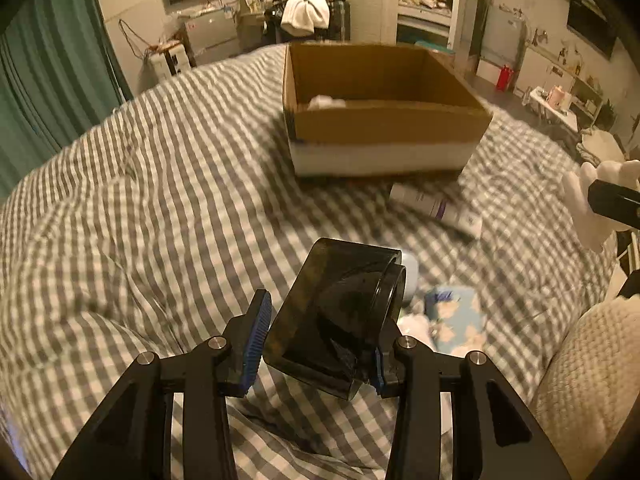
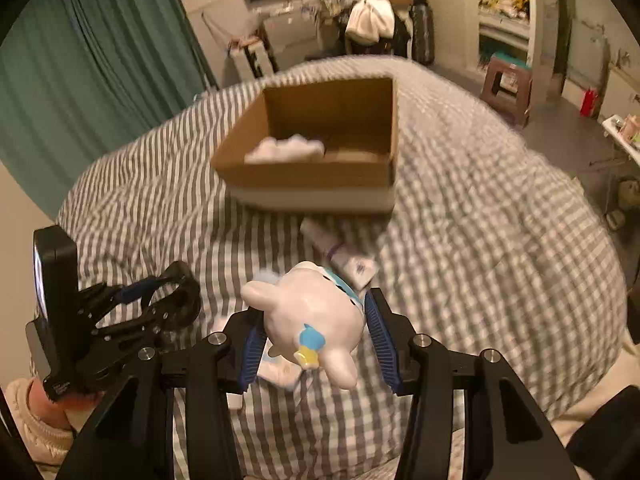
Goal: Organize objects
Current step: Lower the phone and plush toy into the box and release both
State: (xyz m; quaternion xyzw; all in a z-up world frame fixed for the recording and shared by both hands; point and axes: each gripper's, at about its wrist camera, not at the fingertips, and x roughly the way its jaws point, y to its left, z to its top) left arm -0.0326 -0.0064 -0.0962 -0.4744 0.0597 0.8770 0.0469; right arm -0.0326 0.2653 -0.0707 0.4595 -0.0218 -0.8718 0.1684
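Right gripper [image 2: 316,334] clamps white toy figure [image 2: 310,316] above checked quilt [image 2: 480,240]; cardboard box [image 2: 320,184] beyond holds something white, blurred, possibly cloth.

Left wrist view low over the bed [image 1: 160,168], facing the cardboard box [image 1: 384,128] near the far edge, right wrist view alongside, slightly higher, facing likewise, both sharing bed [image 2: 480,208], box [image 2: 316,184] and room beyond

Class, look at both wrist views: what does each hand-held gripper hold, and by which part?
The left hand-held gripper grips a glossy black container across its lower sides. The right hand-held gripper clamps a white rabbit figurine around its body.
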